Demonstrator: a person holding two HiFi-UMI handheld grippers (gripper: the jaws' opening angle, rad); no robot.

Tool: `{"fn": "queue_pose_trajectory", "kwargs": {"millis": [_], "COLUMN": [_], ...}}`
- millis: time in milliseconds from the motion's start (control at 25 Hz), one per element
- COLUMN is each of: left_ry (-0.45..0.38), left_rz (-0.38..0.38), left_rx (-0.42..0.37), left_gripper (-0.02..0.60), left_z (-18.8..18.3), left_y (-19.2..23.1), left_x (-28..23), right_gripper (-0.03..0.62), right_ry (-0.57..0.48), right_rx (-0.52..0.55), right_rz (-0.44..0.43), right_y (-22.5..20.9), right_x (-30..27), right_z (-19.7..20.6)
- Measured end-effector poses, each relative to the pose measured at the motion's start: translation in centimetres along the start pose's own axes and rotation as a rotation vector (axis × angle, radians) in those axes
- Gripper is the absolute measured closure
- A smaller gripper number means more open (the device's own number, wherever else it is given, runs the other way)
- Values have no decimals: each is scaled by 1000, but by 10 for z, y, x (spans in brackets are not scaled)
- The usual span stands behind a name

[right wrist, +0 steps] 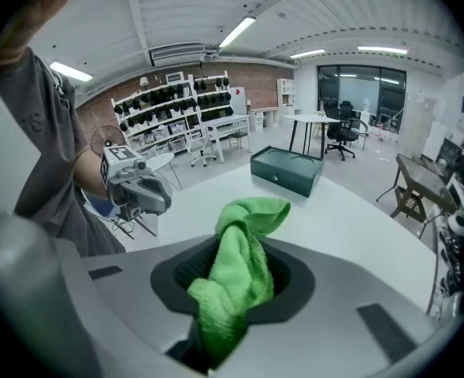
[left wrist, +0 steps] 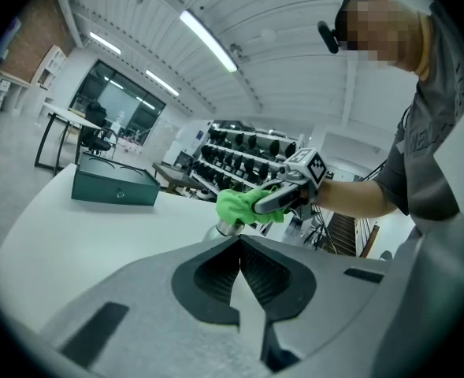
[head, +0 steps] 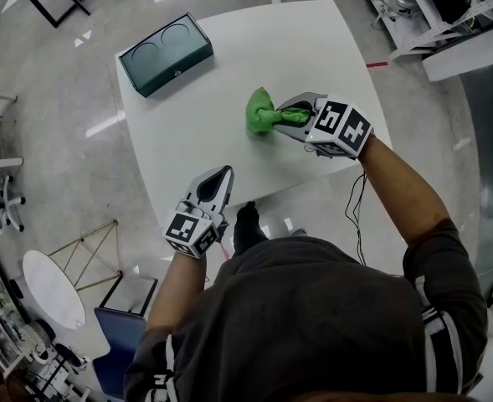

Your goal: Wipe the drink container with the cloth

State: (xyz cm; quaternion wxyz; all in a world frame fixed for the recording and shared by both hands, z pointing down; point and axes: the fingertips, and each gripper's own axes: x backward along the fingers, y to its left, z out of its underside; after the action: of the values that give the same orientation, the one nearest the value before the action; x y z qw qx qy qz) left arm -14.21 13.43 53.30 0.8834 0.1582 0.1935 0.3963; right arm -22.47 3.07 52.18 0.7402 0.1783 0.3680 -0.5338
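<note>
Mid-frame on the white tabletop [head: 305, 48], the right gripper [head: 283, 117] has its fingers pinching the green cloth [head: 260, 111] down over the metal drink container [left wrist: 226, 228], which barely peeks out. Left gripper [head: 225, 172], lower left, has its fingers pressed together on nothing. I'd say the wiping's underway, not finished.

Your white table [head: 196, 132] carries two things, well apart from each other. A dark green box [head: 166, 54] lies flat near the far left corner, with two round outlines on its top. Right of the middle, a metal container [left wrist: 226, 228] stands on the tabletop, its upper part covered by a green cloth [head: 261, 111]. The table stands on a glossy grey floor [head: 70, 99].
</note>
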Motion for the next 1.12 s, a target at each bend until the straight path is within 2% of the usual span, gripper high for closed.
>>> {"fn": "queue_pose_trajectory", "kwargs": {"millis": [160, 480, 800, 1000, 1120], "left_ry": [7, 5, 15, 23, 29], "left_rz": [-13, -6, 9, 11, 16], "left_rx": [12, 10, 6, 11, 10], "left_gripper": [577, 577, 577, 577, 577], "left_z": [3, -1, -1, 3, 4], "left_y": [10, 13, 5, 4, 3], "left_x": [3, -1, -10, -13, -16], "right_gripper": [514, 514, 514, 514, 514], "right_ry": [9, -103, -58, 9, -15], "right_rx": [-61, -226, -300, -328, -376], "right_rz": [0, 5, 50, 62, 55], "right_y": [-5, -17, -30, -31, -28], "right_x": [-10, 10, 14, 3, 3], "right_z": [17, 26, 66, 99, 106]}}
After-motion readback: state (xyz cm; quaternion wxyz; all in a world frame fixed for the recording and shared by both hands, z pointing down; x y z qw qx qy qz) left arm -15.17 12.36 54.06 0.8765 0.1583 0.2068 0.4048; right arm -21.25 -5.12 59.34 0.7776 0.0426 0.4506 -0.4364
